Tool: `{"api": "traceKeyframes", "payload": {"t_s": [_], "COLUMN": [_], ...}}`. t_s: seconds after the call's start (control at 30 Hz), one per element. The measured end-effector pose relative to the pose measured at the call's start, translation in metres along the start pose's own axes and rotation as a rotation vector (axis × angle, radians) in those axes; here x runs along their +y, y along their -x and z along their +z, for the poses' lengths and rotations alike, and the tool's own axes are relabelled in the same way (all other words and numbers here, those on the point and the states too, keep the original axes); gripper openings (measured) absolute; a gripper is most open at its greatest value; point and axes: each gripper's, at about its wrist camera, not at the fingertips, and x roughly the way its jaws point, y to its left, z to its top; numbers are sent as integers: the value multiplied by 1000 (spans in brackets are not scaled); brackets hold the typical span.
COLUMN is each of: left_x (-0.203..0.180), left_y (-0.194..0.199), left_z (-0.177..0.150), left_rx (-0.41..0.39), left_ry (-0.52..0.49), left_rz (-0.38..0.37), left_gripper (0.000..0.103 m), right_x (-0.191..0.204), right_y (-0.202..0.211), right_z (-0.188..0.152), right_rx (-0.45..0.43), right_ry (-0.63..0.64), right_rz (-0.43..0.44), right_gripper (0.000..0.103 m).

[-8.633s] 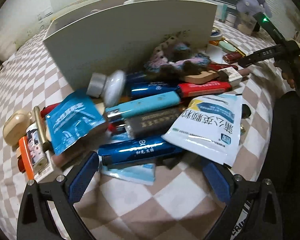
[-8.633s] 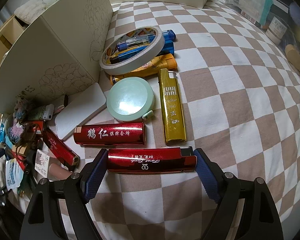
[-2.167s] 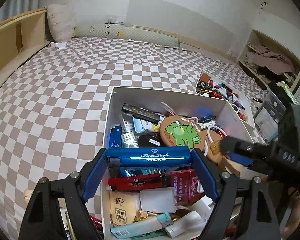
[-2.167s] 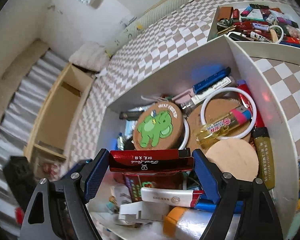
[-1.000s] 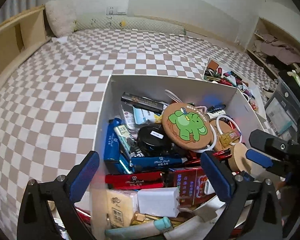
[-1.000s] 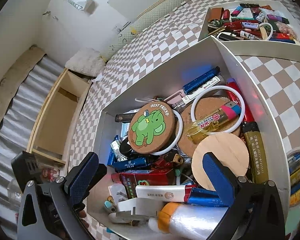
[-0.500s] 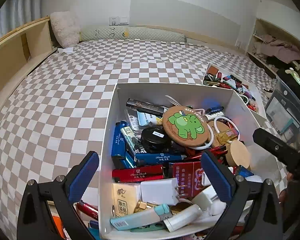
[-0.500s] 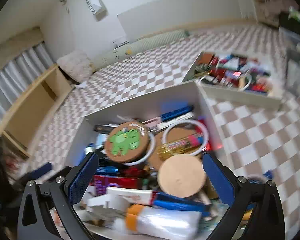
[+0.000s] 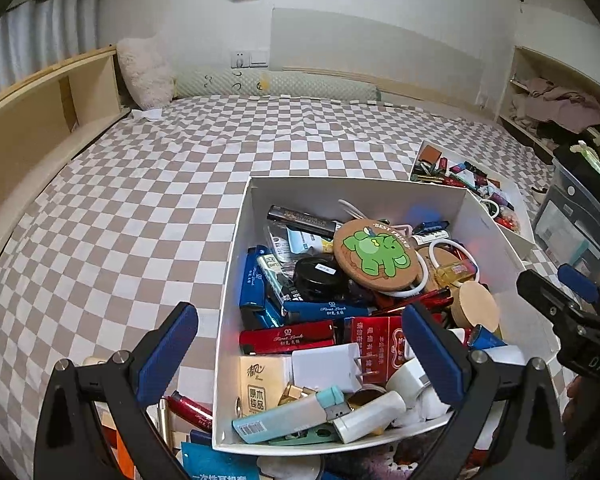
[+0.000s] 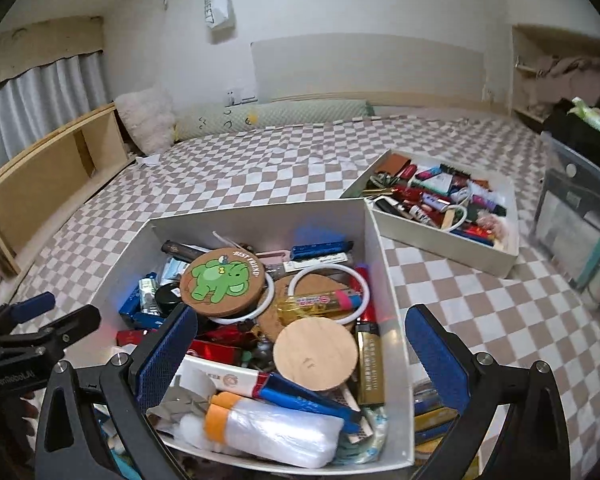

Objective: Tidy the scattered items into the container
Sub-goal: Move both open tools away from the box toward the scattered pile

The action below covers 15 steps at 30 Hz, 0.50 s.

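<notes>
Dim, even indoor light with soft shadows; fisheye bending and black corners in both views; the right view's far-right edge blurs.

A checkered bedspread (image 9: 160, 184) meets a white wall (image 9: 380, 20), wooden shelf (image 9: 32, 120) and grey curtain (image 10: 40, 96) to the left

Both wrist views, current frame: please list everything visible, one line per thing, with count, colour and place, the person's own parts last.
Large white cardboard box: one, white, on the bed, crammed with items.
Round cork coaster with green elephant: one, tan and green, on top of the pile.
Plain round wooden lid: one, pale wood, near the box's front.
Red metallic lighter: one, red, front left of the pile.
Blue metallic lighter: one, blue, just behind it.
Shallow white tray: one, white, beyond the box, full.
Checked bedsheet: one, beige and white.
Left gripper: jaws open, empty.
Right gripper: jaws open, empty.
</notes>
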Motion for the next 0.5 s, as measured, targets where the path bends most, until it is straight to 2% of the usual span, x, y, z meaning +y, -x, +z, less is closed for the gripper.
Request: {"api": "traceKeyframes", "payload": {"t_s": [0.2, 0.5], "left_x": [-1, 16], "left_y": [9, 21], "left_z": [-2, -14], "left_rx": [-39, -82], "left_ry": [-7, -6], "left_rz": [36, 52], "left_gripper": [102, 102], "right_x": [-7, -22], "right_y": [4, 20], "right_z": [-9, -18], "right_rx": [-6, -67], "right_ry": [-2, -17], "right_rz": [-19, -53], "right_gripper": [103, 103]}}
